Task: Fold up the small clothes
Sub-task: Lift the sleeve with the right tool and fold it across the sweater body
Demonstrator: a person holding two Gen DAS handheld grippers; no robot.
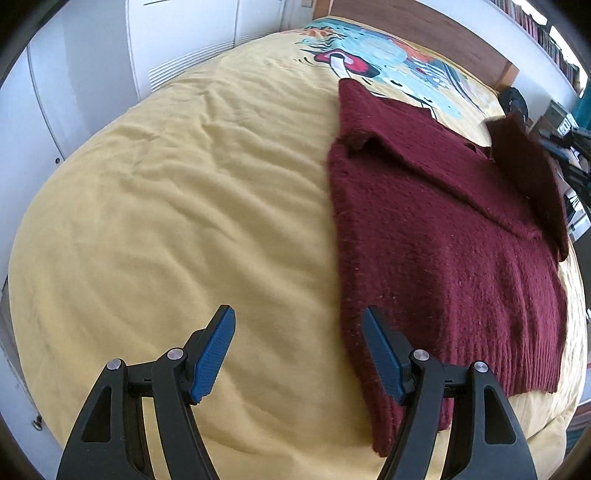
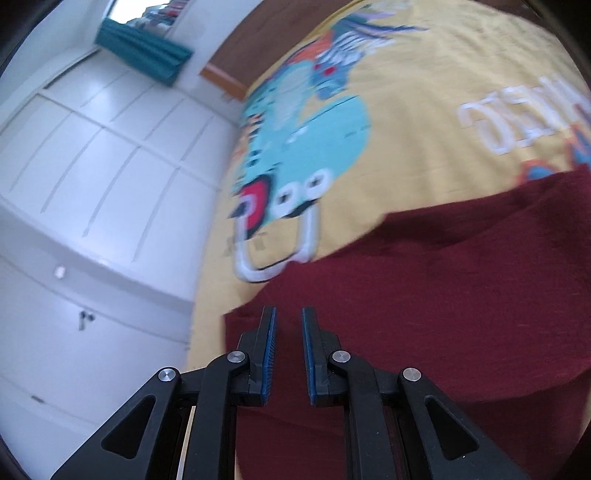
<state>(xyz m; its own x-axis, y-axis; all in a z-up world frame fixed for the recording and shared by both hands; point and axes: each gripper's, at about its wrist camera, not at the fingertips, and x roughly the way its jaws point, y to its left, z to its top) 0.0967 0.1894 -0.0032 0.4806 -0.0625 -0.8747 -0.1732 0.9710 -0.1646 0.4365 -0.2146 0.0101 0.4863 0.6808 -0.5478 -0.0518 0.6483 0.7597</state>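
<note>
Dark red knitted sweater (image 1: 436, 236) spread flat on a bed under a yellow bedspread (image 1: 177, 206), toward the right half of the left wrist view, ribbed hem nearest the camera. One sleeve folded across the chest as a diagonal band from upper left to right. Second sleeve (image 1: 524, 162) lifted off the bedspread at the far right, blurred, running toward dark hardware at the frame edge; cannot tell from that view what grips it.

Left tool (image 1: 298, 350) hovering over the bedspread beside the sweater's near left edge, jaws wide apart, nothing between the blue pads. Right-hand pad overlapping the sweater's edge in the picture; contact cannot be told.

Right tool (image 2: 289, 354) with jaws narrow, only a slim gap between the pads (image 2: 269, 354), dark red knit filling the view directly under and beyond them. Whether cloth is pinched there: cannot tell. View heavily blurred.

Cartoon print (image 2: 295, 147) in turquoise, red and white on the bedspread beyond the sweater. White cupboard doors (image 2: 92, 184) along the bed's side, wooden headboard (image 1: 424, 29) at the far end.
</note>
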